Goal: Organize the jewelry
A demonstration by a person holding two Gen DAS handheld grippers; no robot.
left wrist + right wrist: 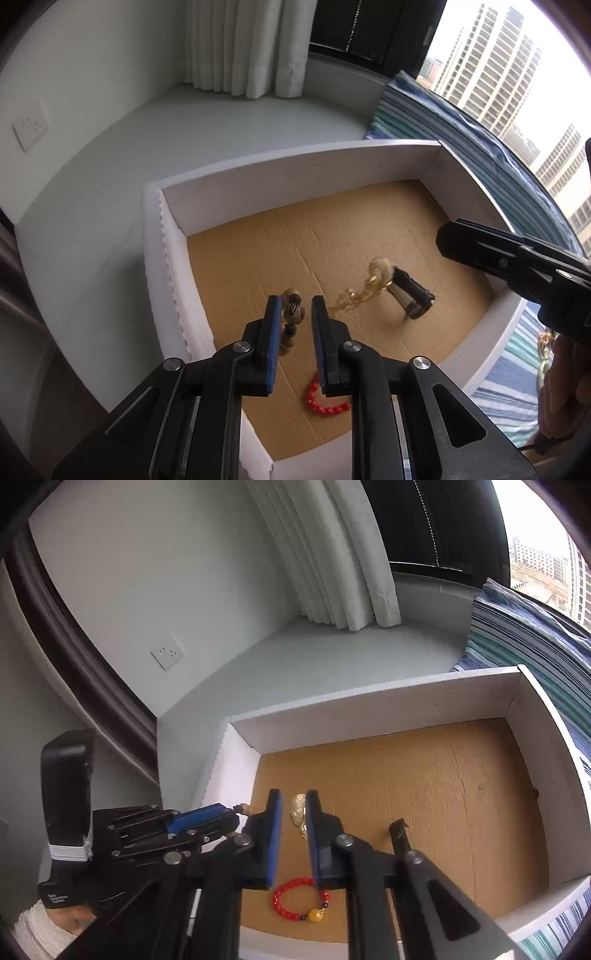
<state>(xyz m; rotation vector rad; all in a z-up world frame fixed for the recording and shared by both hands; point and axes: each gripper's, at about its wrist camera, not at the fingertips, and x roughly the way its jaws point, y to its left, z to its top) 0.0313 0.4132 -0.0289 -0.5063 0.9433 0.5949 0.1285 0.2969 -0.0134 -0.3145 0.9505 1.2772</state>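
We hold both grippers tilted down over the white-walled box [295, 162]: the left gripper [294, 306] with fingers parted and a tan beaded bracelet [291, 317] loose in the gap, the right gripper [294, 805] likewise parted around a gold piece [298, 810], neither pinched as far as we can tell. On the brown cardboard floor lie a red bead bracelet [295, 904], a gold chain [354, 295] and a dark watch [412, 291]. The left wall stands near our left fingers; the far and right floor is open, striped cloth [517, 635] beyond the rim.
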